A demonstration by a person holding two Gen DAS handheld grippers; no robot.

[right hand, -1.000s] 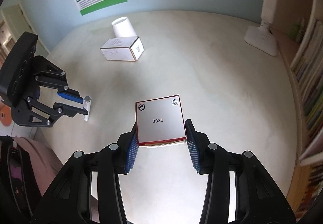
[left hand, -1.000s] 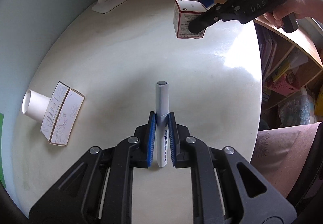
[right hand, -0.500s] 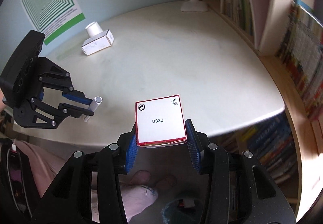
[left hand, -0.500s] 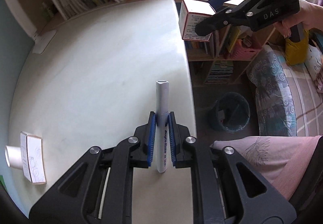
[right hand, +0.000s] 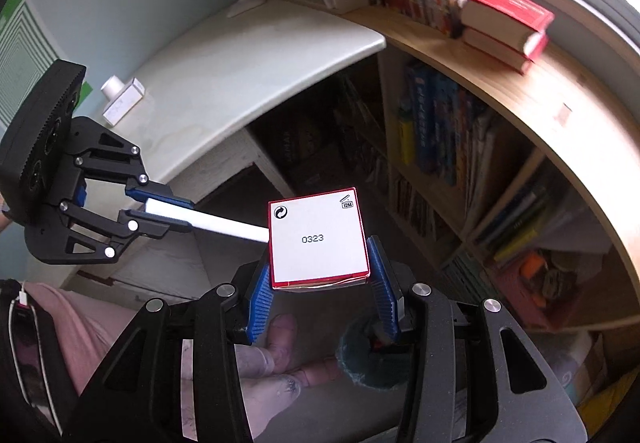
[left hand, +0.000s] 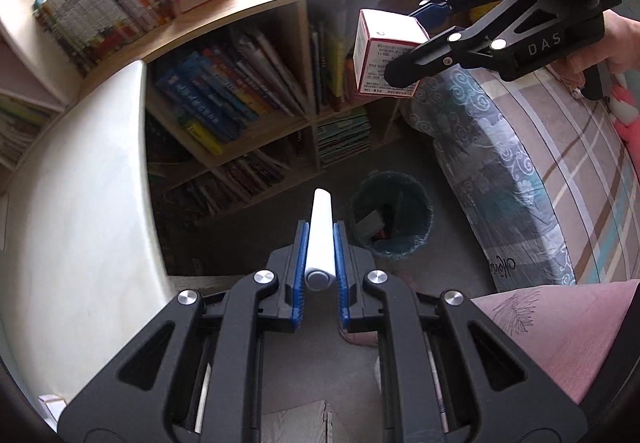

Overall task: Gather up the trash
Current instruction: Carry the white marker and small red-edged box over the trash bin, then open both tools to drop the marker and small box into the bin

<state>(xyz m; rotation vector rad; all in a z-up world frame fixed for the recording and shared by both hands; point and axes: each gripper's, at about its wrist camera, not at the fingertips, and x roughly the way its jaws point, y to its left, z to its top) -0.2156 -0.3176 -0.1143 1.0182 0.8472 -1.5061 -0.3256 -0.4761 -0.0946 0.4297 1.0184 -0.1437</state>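
White marker [left hand: 320, 231] is pinched in my left fingers [left hand: 301, 255], lower centre; my right fingers [right hand: 262, 297] clamp the red-edged carton [right hand: 318, 239]. Carrying step: next, centre both over the bin [left hand: 390, 219] and release.

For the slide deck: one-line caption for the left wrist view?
Left tool grips a white marker above the floor bin; right tool carries a red-edged box nearby.
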